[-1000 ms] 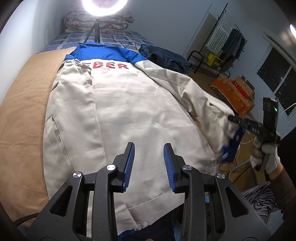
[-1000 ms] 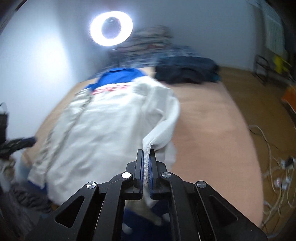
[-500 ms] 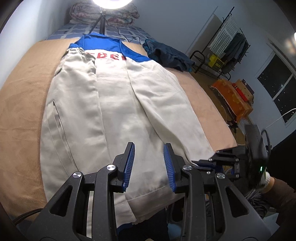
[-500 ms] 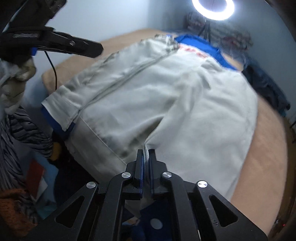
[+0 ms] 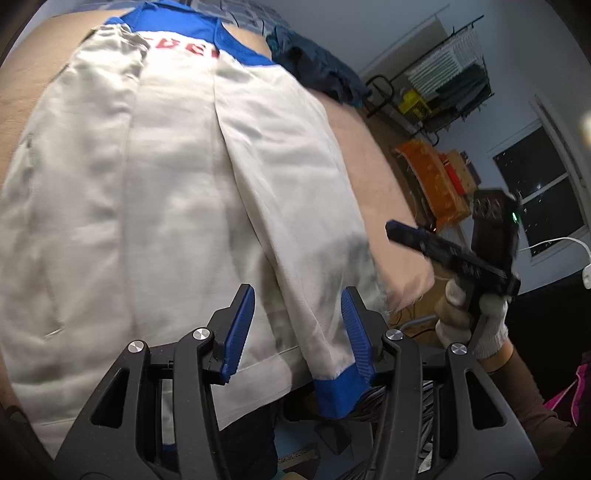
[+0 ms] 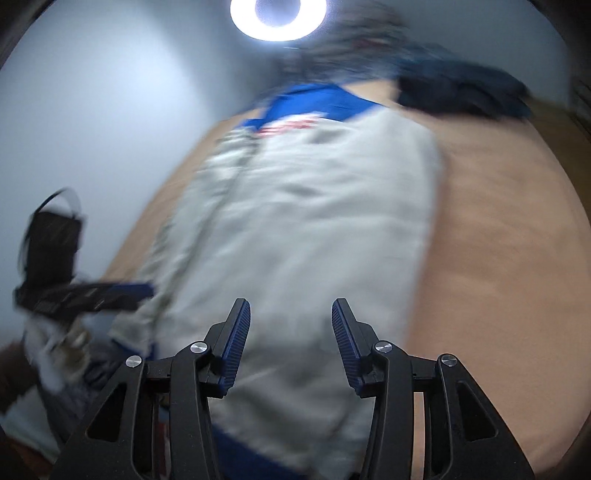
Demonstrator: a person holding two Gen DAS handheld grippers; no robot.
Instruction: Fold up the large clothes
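A cream jacket [image 5: 177,206] with a blue yoke and red letters lies back-up on the tan bed cover [image 5: 373,177]. Both sleeves are folded in over it. The right sleeve [image 5: 288,206] runs down to its blue cuff [image 5: 334,393] at the near hem. My left gripper [image 5: 297,325] hovers over that sleeve end. Its jaws are opening, and the cloth lies under them without being pinched. My right gripper [image 6: 290,332] is also opening, with nothing between its fingers, above the jacket [image 6: 314,229]. A gloved hand [image 5: 476,314] holds it off the bed's right edge.
A heap of dark blue clothes [image 5: 317,70] lies at the far right of the bed. A ring light [image 6: 277,14] glares at the head end. A clothes rack [image 5: 447,85], an orange box [image 5: 432,177] and cables are on the floor to the right.
The right gripper carried the sleeve across the jacket, let go of the cuff and drew back to the right with its jaws spread. The left gripper sank toward the hem and opened wider.
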